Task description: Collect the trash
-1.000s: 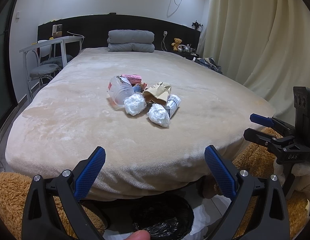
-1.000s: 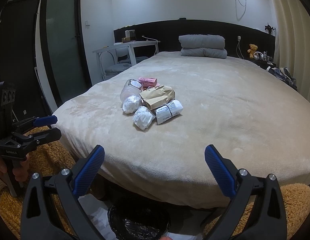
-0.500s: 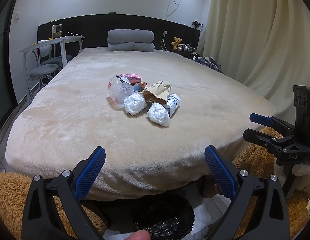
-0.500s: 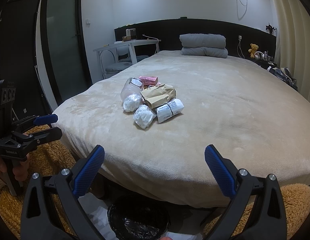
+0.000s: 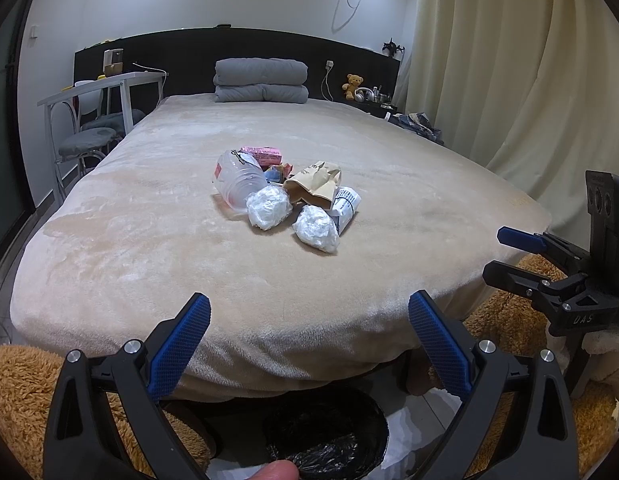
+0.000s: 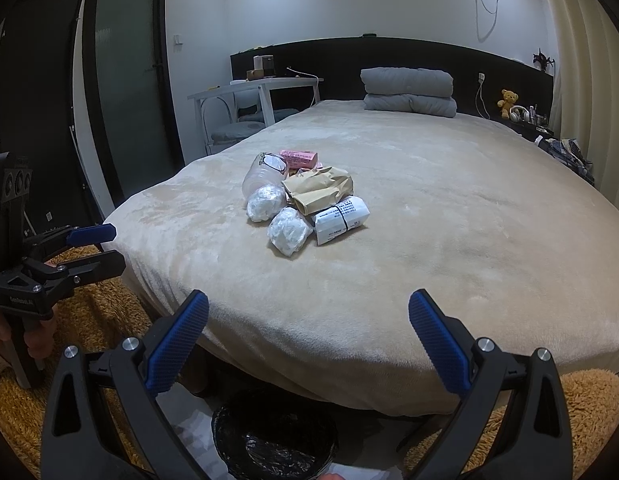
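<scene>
1. Change check: against the views half a second and one second back, almost nothing differs. Both cameras have crept slightly closer to the bed (image 5: 149, 240); no item has been moved.
2. Meaning: collection has not begun. Every piece of trash lies in one cluster near the middle of the bed.
3. Left claw (image 5: 309, 344): jaws wide apart, empty, held short of the bed's foot edge.
4. Right claw (image 6: 309, 340): jaws wide apart, empty, likewise short of the edge.
5. Bin (image 6: 273, 436): round, lined with glossy black film, on the floor below both claws.
6. Materials:
   - clear plastic bottle (image 5: 239, 182), ribbed, lying on its side;
   - two crumpled white plastic wads (image 5: 268, 208), soft;
   - creased brown paper bag (image 6: 319, 190);
   - white printed packet (image 6: 341, 220), banded;
   - pink carton (image 6: 299, 158), rigid.
7. Bed cover: beige plush, yielding.
</scene>
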{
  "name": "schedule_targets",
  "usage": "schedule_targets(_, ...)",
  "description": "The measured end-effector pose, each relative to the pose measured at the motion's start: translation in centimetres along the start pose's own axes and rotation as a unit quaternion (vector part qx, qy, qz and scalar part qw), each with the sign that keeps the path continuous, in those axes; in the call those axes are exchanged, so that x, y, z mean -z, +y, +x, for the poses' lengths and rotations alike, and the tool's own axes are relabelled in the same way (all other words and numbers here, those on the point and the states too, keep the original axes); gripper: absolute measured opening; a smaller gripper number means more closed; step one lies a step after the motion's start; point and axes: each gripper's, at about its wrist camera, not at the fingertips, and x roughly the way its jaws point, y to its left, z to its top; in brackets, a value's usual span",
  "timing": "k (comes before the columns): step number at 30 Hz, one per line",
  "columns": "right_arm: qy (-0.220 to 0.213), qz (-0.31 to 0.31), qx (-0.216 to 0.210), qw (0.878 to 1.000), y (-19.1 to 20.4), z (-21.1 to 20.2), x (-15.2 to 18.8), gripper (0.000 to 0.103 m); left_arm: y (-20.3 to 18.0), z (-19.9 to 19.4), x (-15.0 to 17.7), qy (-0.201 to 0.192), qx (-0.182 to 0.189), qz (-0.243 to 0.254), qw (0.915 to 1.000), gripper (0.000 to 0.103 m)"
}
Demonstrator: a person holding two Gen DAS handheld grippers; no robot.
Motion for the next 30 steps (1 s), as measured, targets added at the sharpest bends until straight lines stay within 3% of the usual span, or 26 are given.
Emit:
schedule_targets(19, -0.007, -0.006, 0.005, 1.0, 0.5, -0.9, -0.6, 0.099, -0.3, -0.3, -0.1, 0.003, 0.005, 0.003, 1.0, 0.097)
schedule_targets(25, -0.015, -0.003, -0.003, 1.0, 0.7, -2.0, -1.8, 0.099, -0.8, -0.9, -0.5, -0.001, 0.007, 0.004, 1.0, 0.097)
schedule_targets(30, 0.003, 0.003, -0.024, 1.0, 0.2, -1.4, -2.9, 0.099, -1.1, -0.8, -1.2, 0.007, 0.012, 0.01, 0.9999, 0.097)
